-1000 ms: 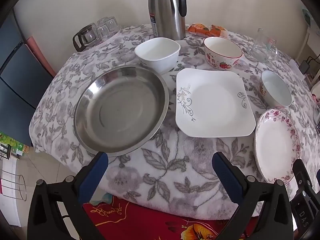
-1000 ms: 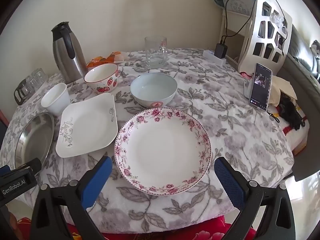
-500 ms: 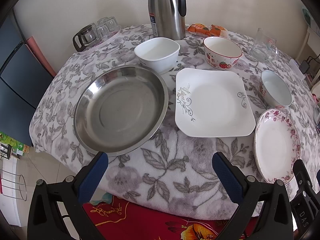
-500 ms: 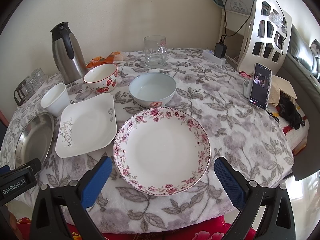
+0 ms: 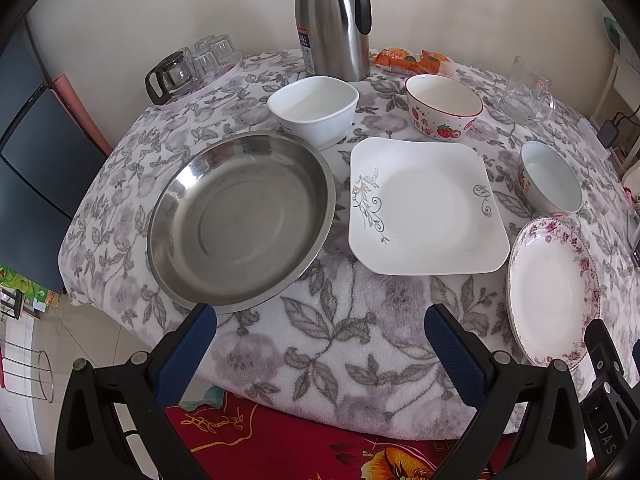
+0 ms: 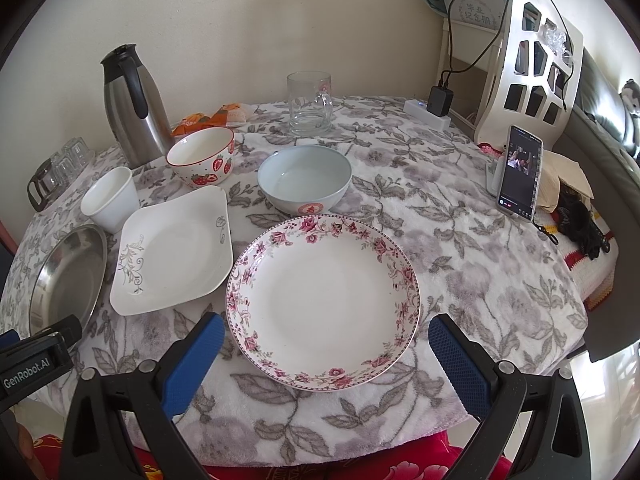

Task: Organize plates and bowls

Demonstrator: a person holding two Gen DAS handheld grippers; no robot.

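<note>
Here, left gripper (image 5: 320,336) and right gripper (image 6: 322,338) level at the table (image 6: 460,240) edge — jaws spread, empty.

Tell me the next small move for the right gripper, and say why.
Probably ease the right gripper forward and down to the near rim of the floral plate. Its jaws are open and empty, the plate lies straight ahead between them, and nothing is stacked yet.
</note>
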